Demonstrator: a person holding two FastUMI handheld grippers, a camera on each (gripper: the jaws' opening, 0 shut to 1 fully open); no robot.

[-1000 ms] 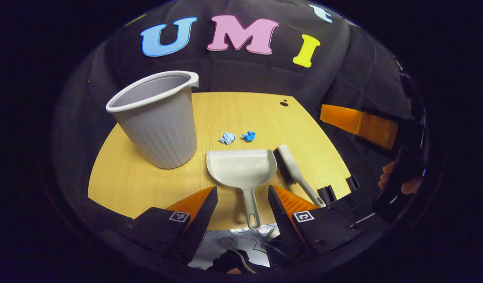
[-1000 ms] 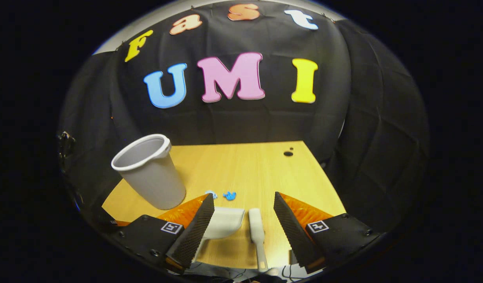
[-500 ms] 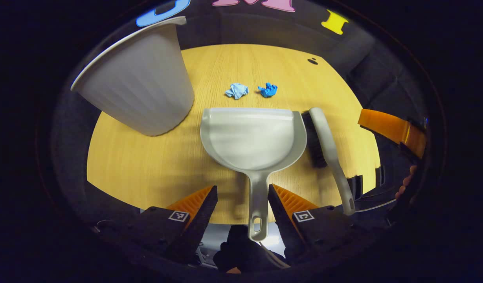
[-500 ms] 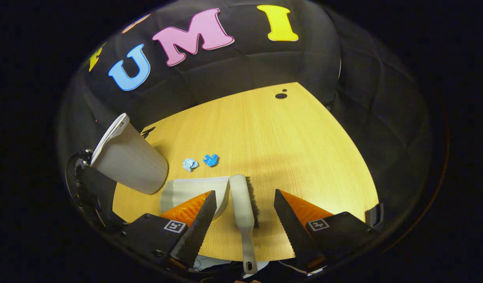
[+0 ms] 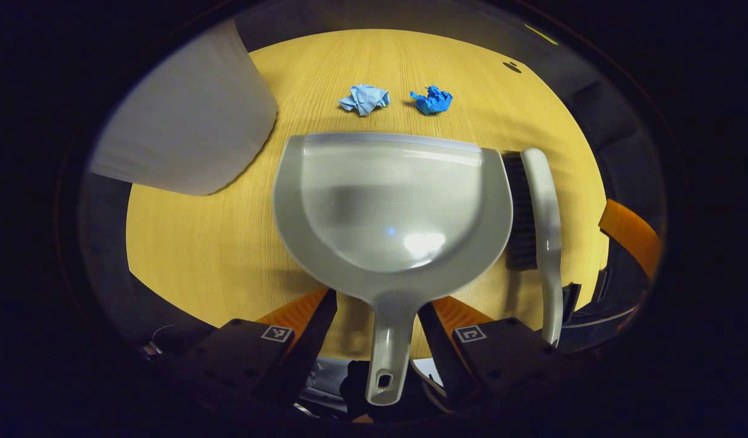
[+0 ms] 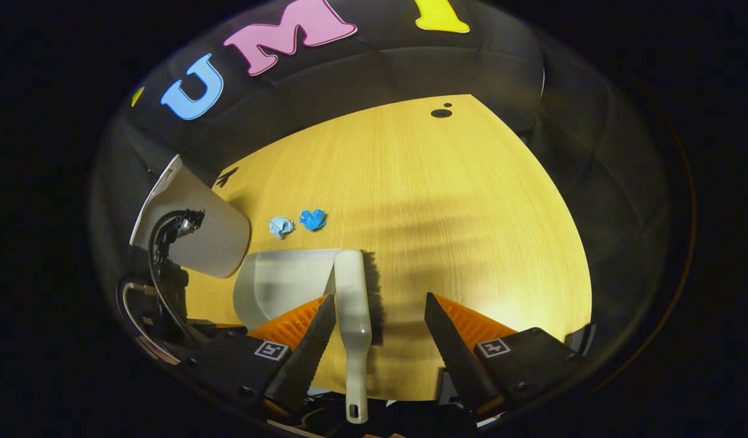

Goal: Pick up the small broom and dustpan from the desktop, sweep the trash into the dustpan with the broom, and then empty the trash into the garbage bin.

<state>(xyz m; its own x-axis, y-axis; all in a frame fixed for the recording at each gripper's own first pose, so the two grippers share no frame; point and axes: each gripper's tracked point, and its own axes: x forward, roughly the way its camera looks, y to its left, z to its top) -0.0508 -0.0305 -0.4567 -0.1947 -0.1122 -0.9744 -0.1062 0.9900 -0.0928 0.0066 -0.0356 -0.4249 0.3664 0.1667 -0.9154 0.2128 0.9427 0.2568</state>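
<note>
Grasp step, both tools lie flat on the counter (image 5: 197, 243), untouched. Left gripper (image 5: 377, 313) jaws wide, straddling the dustpan (image 5: 392, 201) handle; close squarely on the neck. Right gripper (image 6: 380, 328) jaws wide; the broom (image 6: 353, 304) handle sits nearer its left finger, so centre first. Trash (image 5: 364, 98) lies just beyond the pan lip; bin (image 5: 191, 128) on the left.

I see a light wooden table (image 5: 197, 243). On it lie a grey dustpan (image 5: 392, 207), a small broom (image 5: 541, 207) just beside it, two crumpled blue scraps (image 5: 364, 97) (image 5: 432, 100) beyond the pan's lip, and a grey bin (image 5: 191, 134) at the left edge.
</note>
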